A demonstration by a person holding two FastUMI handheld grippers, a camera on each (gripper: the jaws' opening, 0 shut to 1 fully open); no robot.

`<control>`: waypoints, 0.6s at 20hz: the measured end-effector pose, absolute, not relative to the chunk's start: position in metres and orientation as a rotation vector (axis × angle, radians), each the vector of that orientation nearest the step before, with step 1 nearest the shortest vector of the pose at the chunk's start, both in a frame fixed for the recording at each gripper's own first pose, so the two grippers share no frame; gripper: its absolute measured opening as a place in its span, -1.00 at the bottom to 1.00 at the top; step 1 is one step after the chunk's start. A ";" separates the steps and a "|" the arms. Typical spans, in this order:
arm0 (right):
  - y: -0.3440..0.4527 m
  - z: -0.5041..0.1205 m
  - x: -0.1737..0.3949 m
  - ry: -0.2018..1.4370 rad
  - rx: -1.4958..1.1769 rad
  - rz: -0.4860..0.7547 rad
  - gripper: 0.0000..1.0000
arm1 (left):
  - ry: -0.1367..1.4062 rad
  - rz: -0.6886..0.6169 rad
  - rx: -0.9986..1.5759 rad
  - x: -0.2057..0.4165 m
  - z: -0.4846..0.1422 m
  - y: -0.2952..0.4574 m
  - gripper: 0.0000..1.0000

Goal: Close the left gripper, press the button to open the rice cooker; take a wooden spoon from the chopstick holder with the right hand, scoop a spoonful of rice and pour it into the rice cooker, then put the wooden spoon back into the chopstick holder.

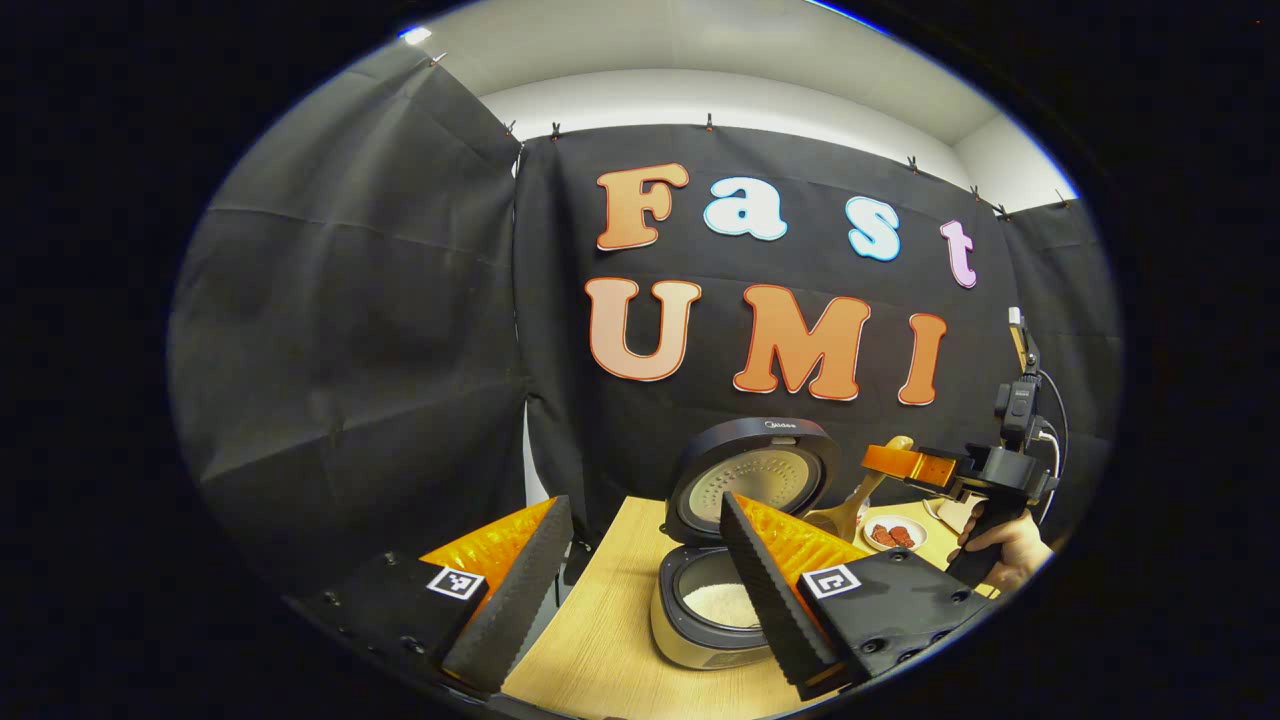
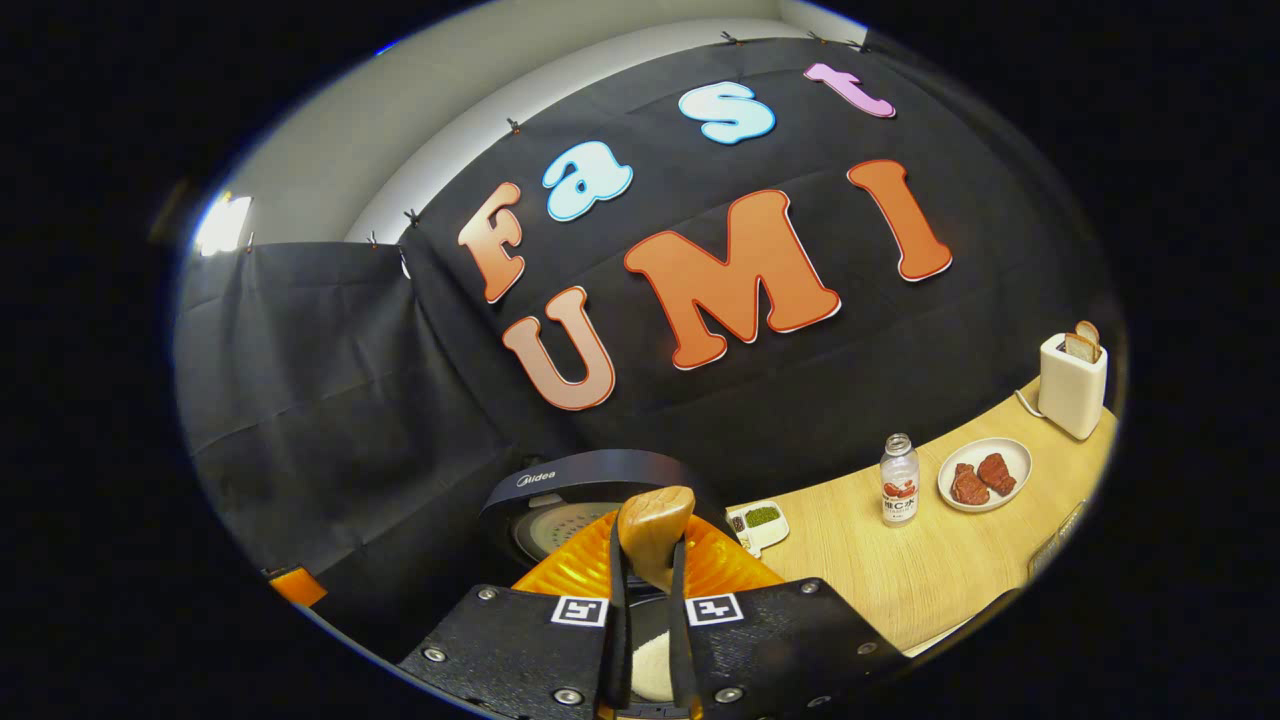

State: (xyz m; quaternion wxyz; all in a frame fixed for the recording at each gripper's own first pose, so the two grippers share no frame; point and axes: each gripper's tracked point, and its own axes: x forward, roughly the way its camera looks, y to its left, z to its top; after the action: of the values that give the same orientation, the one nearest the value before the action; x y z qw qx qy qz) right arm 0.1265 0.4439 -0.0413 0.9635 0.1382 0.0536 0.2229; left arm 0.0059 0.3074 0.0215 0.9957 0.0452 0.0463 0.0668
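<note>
The left gripper (image 1: 640, 590) has its fingers wide apart over the wooden table (image 1: 590, 640). The rice cooker (image 1: 715, 590) is open with white rice inside. The right gripper (image 1: 905, 465) holds the wooden spoon (image 1: 850, 505) beside the lid

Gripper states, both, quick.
Left gripper: open, empty.
Right gripper: shut on the spoon, over the open cooker.

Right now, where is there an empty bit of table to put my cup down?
The widest bare wood lies in front of the bottle and the plate of meat, toward the table's near edge. Another bare strip runs left of the rice cooker. It is crowded above the cooker, where the right tongs hold the wooden spoon.
</note>
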 end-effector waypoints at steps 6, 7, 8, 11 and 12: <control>0.461 -0.040 0.115 0.069 0.125 0.518 -0.72 | 0.102 0.135 0.099 0.006 0.017 0.309 0.94; 0.465 -0.042 0.111 0.065 0.097 0.532 -0.72 | 0.102 0.137 0.102 0.005 0.017 0.309 0.96; 0.468 -0.043 0.109 0.059 0.070 0.543 -0.72 | 0.103 0.138 0.103 0.005 0.017 0.309 0.96; 0.477 -0.048 0.103 0.049 0.002 0.578 -0.72 | 0.099 0.142 0.101 0.004 0.018 0.311 0.96; 0.480 -0.049 0.101 0.049 -0.017 0.588 -0.72 | 0.098 0.145 0.098 0.004 0.018 0.312 0.94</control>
State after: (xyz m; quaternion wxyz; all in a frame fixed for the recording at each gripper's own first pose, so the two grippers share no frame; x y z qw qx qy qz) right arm 0.1012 0.4795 -0.0494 0.9568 -0.0083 0.0243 0.2896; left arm 0.0038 0.3118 0.0180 0.9950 0.0487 0.0487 0.0723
